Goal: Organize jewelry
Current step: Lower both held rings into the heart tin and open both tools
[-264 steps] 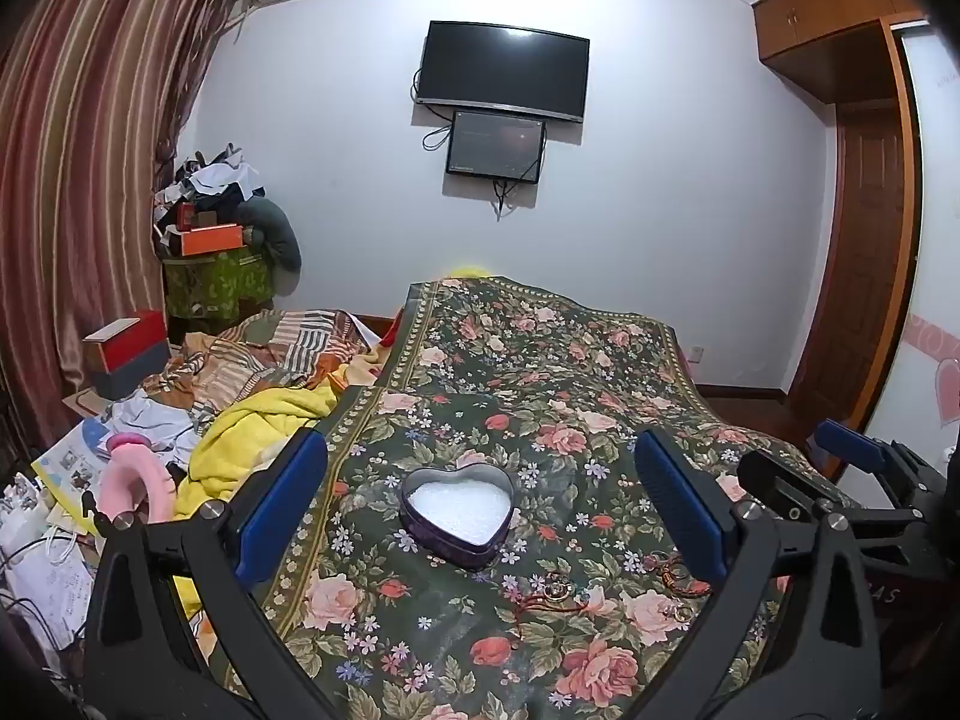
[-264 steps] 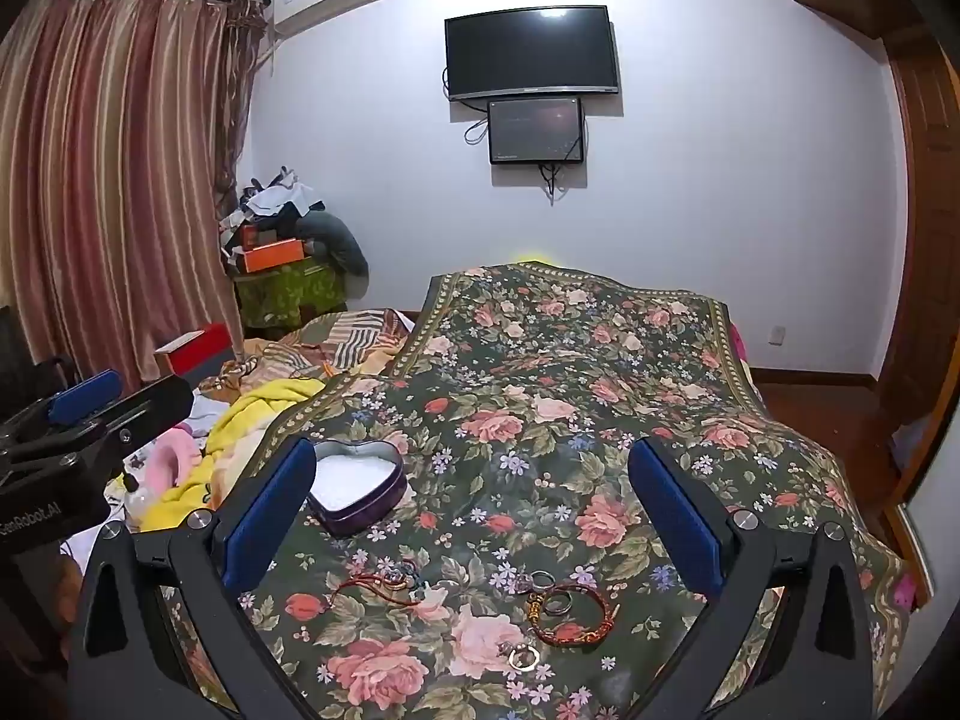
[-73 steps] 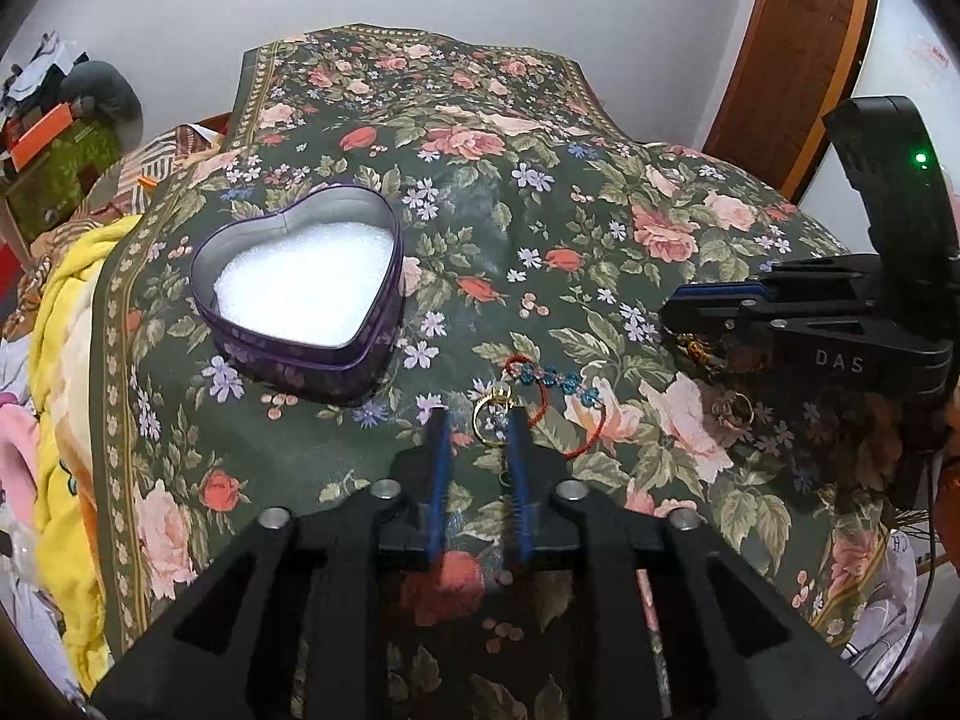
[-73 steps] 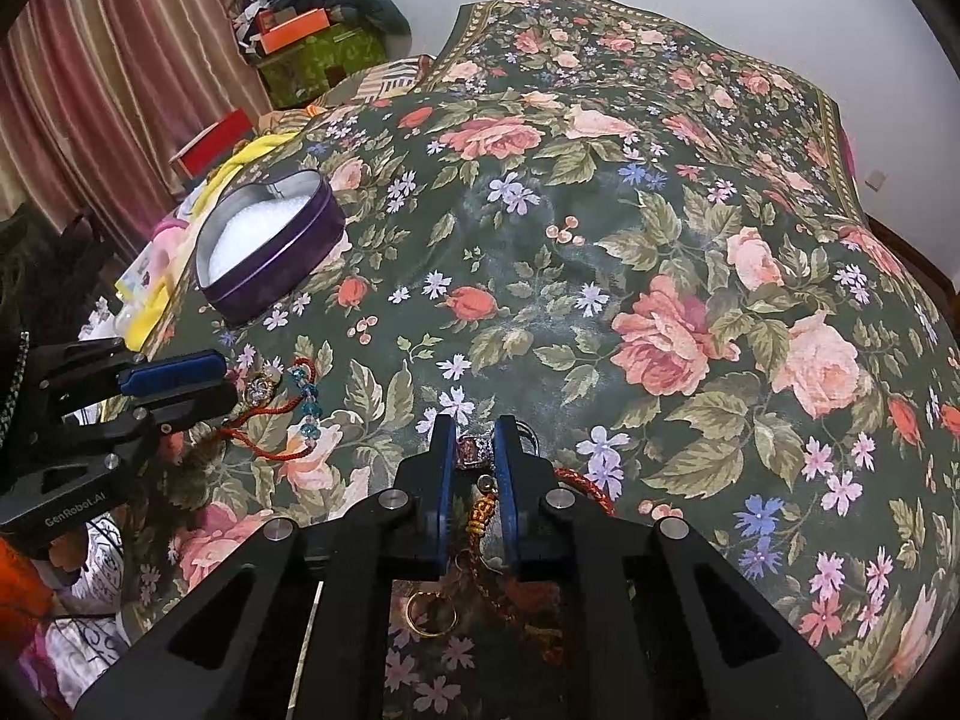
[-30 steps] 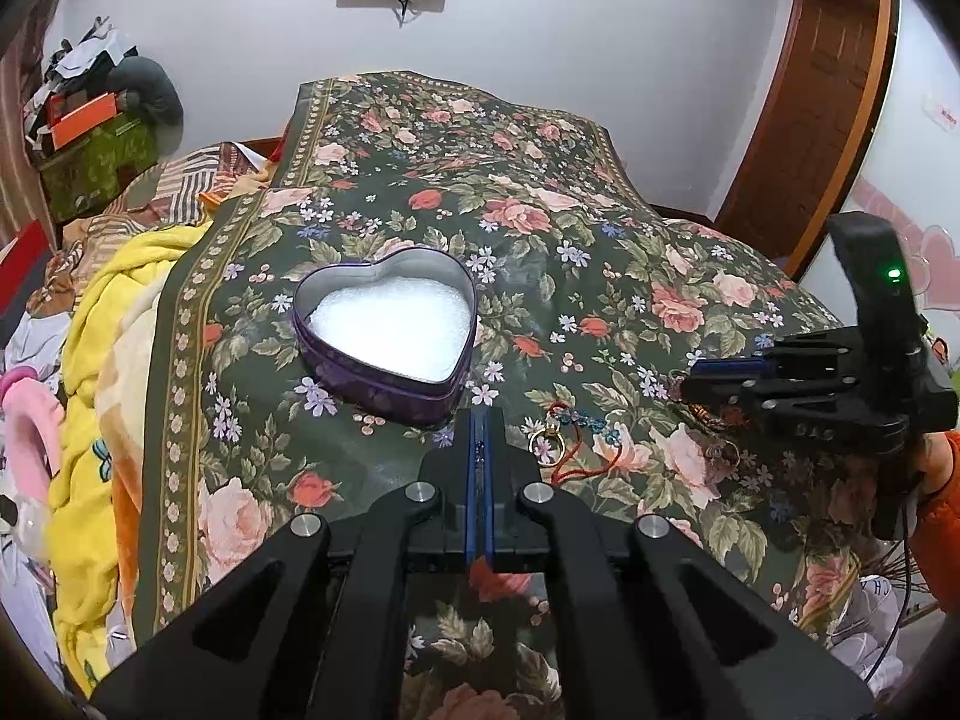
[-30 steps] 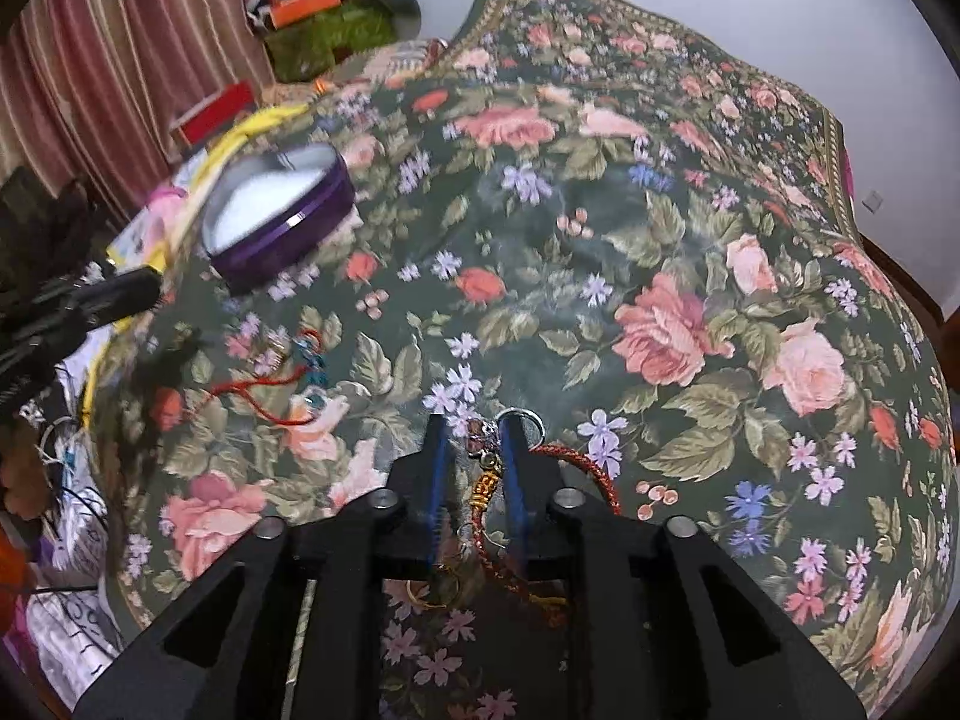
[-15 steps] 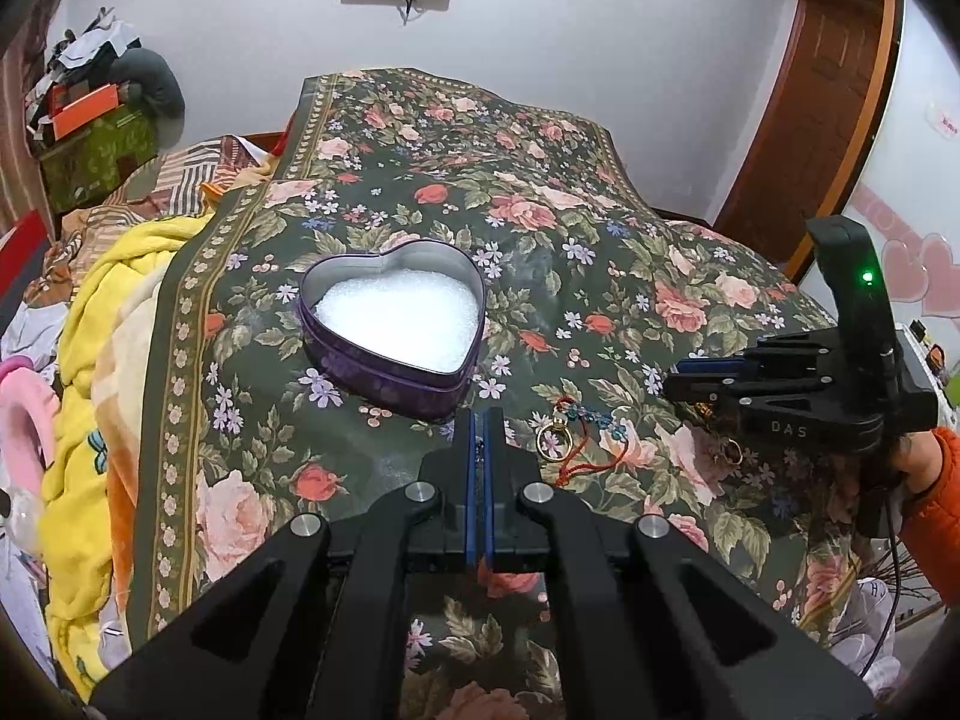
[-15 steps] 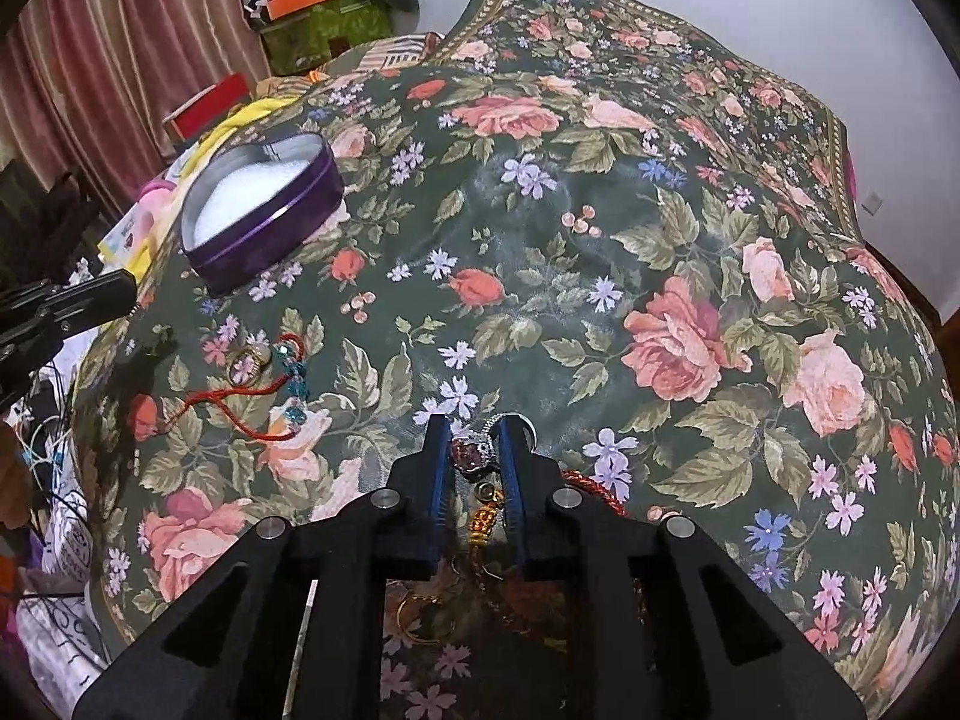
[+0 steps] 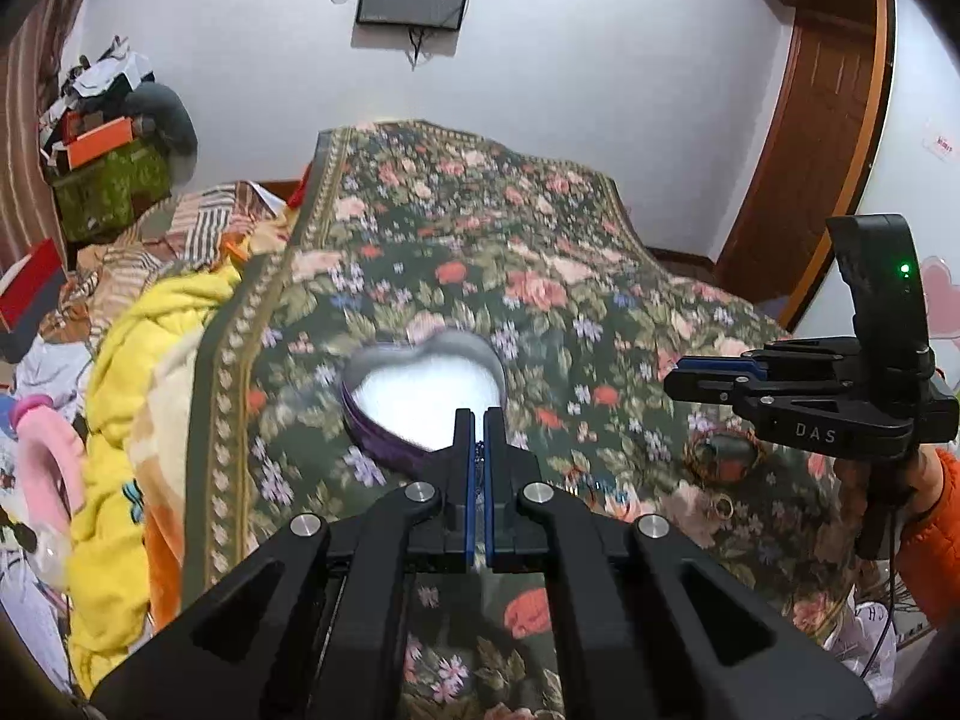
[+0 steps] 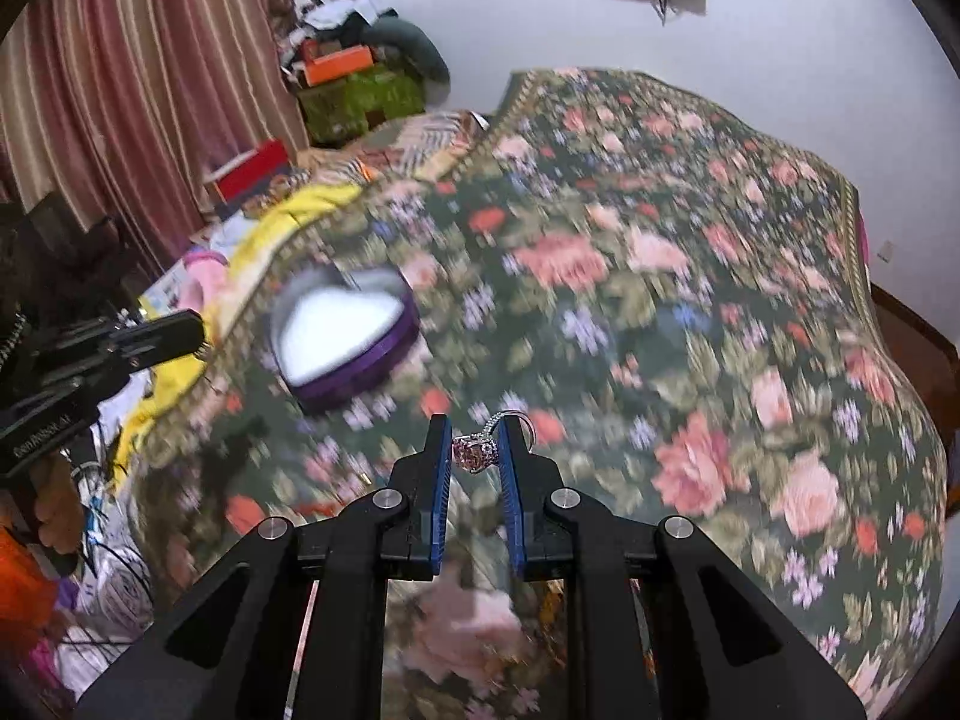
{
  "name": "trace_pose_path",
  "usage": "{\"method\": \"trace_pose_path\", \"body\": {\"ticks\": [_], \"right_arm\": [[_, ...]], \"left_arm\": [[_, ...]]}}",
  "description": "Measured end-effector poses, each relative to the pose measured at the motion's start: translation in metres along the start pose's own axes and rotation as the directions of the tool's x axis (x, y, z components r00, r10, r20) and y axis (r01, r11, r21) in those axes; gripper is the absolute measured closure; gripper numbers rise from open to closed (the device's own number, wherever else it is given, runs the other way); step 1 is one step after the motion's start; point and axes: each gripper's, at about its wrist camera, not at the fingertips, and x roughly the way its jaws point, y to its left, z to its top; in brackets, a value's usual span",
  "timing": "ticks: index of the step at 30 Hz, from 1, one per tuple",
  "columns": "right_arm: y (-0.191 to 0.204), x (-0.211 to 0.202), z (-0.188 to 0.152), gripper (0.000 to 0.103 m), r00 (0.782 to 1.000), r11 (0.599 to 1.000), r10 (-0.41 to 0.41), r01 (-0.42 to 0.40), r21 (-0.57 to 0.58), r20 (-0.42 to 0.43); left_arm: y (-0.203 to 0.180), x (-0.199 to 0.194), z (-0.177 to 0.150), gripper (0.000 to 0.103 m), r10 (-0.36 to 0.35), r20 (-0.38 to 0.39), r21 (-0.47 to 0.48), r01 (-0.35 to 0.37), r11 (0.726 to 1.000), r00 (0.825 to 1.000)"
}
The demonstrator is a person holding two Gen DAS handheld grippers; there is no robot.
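Ring clamped in my right jaws, above the bedspread; left jaws pressed together.

One ring (image 10: 480, 450) sits low centre of the right wrist view, pinched between the blue pads of my right gripper (image 10: 474, 450): pink stone toward the left pad, silver band arching up and right past the right pad, so its long axis runs across the jaws. One heart-shaped tin (image 10: 345, 336), purple wall, white lining, lies left of centre on the floral bedspread (image 10: 690, 300). My left gripper (image 9: 478, 438) has its jaws together; a thin chain seems caught between them, too small to confirm. Bracelets (image 9: 726, 450) at right are blurred; count unclear.
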Motion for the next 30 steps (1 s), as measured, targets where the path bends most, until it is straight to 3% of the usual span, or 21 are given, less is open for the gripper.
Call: {"method": "trace_pose_path", "body": {"ticks": [12,30], "right_arm": [[0.033,0.019,0.038,0.089,0.995,0.996,0.08,-0.077,-0.044,0.056],[0.051,0.079,0.046,0.089,0.991,0.989,0.121,-0.125,-0.075,-0.055]], "left_arm": [[0.022,0.0,0.031,0.103,0.022,0.068,-0.016,-0.021,1.0,0.997],[0.039,0.044,0.04,0.103,0.005,0.031,-0.028,-0.004,1.0,1.0]]}}
